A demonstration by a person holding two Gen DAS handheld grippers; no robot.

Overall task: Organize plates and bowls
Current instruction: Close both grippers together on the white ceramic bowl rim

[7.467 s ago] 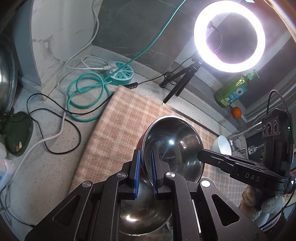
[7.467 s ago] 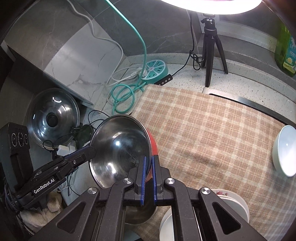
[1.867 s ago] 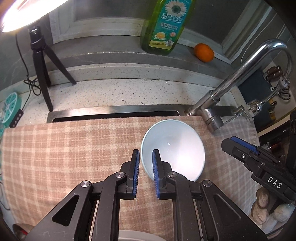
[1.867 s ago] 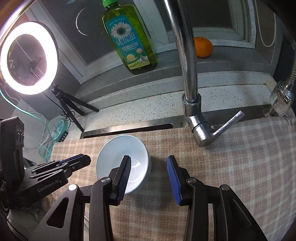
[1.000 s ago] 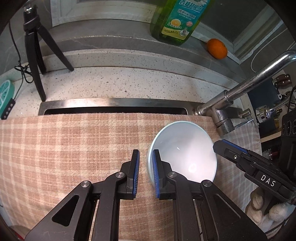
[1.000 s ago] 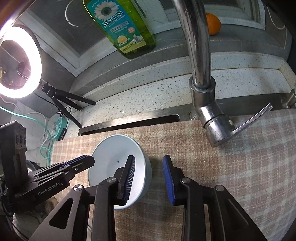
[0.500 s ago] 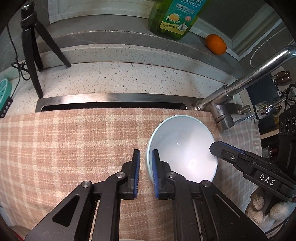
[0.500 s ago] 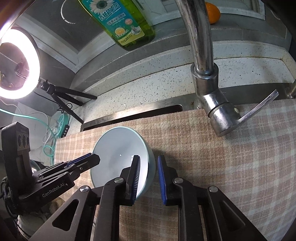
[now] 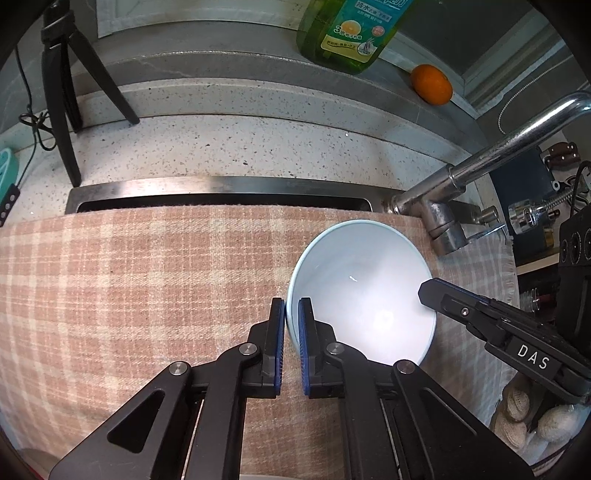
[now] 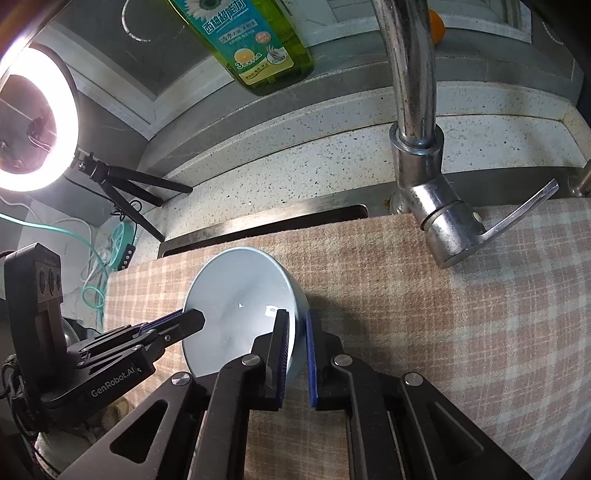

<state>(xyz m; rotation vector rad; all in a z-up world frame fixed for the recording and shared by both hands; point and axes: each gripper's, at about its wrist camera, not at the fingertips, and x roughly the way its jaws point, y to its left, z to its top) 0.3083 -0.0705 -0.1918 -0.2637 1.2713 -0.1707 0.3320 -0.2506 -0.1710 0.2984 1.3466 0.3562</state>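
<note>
A pale blue bowl (image 9: pixel 364 288) sits on the checked cloth (image 9: pixel 129 288) near the tap. My left gripper (image 9: pixel 291 314) is shut on the bowl's left rim, one pad inside and one outside. My right gripper (image 10: pixel 295 328) is shut on the opposite rim of the same bowl (image 10: pixel 236 306), its jaws just closing onto the wall. The right gripper's fingertip (image 9: pixel 428 291) shows over the bowl's far edge in the left wrist view. In the right wrist view the left gripper's fingertip (image 10: pixel 192 319) reaches over the bowl from the left.
A chrome tap (image 10: pixel 413 110) with its lever (image 10: pixel 517 218) stands just behind the cloth. A green detergent bottle (image 9: pixel 351 33) and an orange (image 9: pixel 432 85) rest on the back ledge. A ring light (image 10: pixel 29 122) on a tripod (image 9: pixel 62 92) stands left, by the sink's open slot (image 9: pixel 221 201).
The right gripper's jaws have closed from wide apart onto the bowl's rim. The left gripper kept its grip and stayed put. The bowl has hardly shifted.
</note>
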